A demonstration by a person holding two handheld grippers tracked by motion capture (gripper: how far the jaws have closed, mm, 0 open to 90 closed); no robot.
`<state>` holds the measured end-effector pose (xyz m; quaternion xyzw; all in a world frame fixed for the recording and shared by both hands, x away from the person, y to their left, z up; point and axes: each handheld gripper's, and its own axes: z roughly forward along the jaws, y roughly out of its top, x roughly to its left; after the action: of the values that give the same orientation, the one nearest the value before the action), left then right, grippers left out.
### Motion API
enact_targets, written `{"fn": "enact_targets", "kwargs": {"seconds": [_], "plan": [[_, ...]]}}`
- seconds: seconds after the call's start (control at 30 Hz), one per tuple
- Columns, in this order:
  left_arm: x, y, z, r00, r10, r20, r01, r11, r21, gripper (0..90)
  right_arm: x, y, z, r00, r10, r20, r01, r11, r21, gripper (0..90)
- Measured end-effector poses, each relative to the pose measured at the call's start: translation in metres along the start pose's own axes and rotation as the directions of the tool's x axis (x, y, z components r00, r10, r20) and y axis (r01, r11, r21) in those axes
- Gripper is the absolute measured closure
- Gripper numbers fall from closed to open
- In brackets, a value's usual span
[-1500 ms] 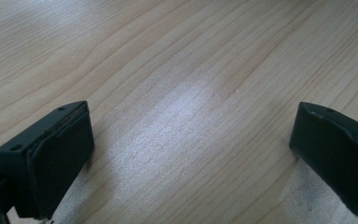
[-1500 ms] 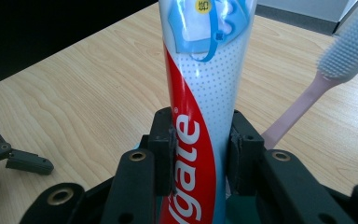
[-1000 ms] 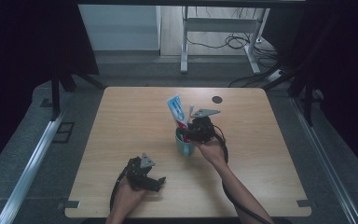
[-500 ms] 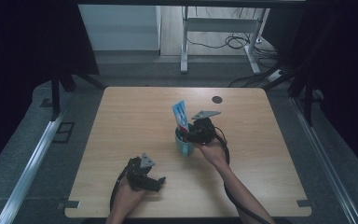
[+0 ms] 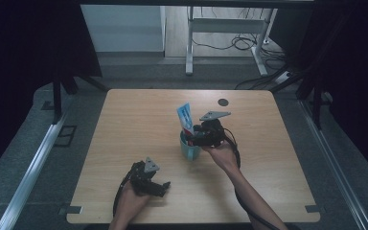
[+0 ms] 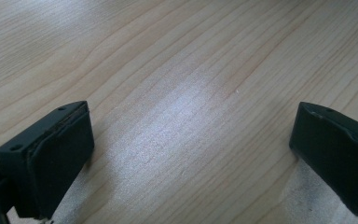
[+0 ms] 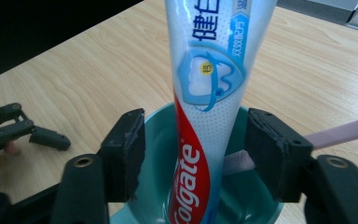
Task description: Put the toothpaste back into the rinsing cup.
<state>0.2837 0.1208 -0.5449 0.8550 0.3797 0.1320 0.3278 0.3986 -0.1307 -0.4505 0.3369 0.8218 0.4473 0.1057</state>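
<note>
A blue, white and red Colgate toothpaste tube (image 7: pixel 205 93) stands upright in a teal cup (image 7: pixel 156 140) near the table's middle. In the high view the tube (image 5: pixel 185 119) rises out of the cup (image 5: pixel 189 150). My right gripper (image 7: pixel 198 140) straddles the tube just above the rim. Its jaws have just been opening, and both pads stand clear of the tube. A pink toothbrush (image 7: pixel 340 133) leans out of the cup at the right. My left gripper (image 5: pixel 159 187) rests near the front edge, and its jaws (image 6: pixel 191 154) are wide open over bare wood.
The wooden table (image 5: pixel 139 120) has a small dark round mark (image 5: pixel 224 101) near its far edge. Beyond it stand a metal desk frame (image 5: pixel 189 43) and cables (image 5: pixel 242 43) on the floor. In the right gripper view my left gripper (image 7: pixel 28 133) lies at the far left.
The toothpaste tube has shifted slightly right and sunk a little lower into the cup. The right hand stays beside the cup. The left hand has not moved.
</note>
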Motion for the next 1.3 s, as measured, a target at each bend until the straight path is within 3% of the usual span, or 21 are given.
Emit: {"fn": "enact_targets", "kwargs": {"seconds": [0.5,0.83,0.97,1.3], "plan": [[0.000,0.000,0.000,1.0000,0.003,-0.002,-0.003,1.0000,-0.001,0.0,0.005,-0.002,-0.016,0.9992,-0.036,-0.016,0.036,0.999,0.011,14.6],[0.000,0.000,0.000,1.0000,0.001,-0.003,-0.001,1.0000,-0.001,0.0,0.006,-0.005,-0.032,0.9987,-0.049,-0.016,0.049,0.999,-0.007,7.3],[0.000,0.000,0.000,1.0000,0.003,-0.001,-0.003,1.0000,0.000,0.0,0.007,-0.008,-0.036,0.9976,-0.068,-0.014,0.068,0.997,0.019,1.3],[0.000,0.000,0.000,1.0000,0.001,-0.002,-0.001,1.0000,-0.004,0.0,0.007,-0.021,-0.044,0.9967,-0.081,-0.009,0.081,0.996,0.048,0.0]]}}
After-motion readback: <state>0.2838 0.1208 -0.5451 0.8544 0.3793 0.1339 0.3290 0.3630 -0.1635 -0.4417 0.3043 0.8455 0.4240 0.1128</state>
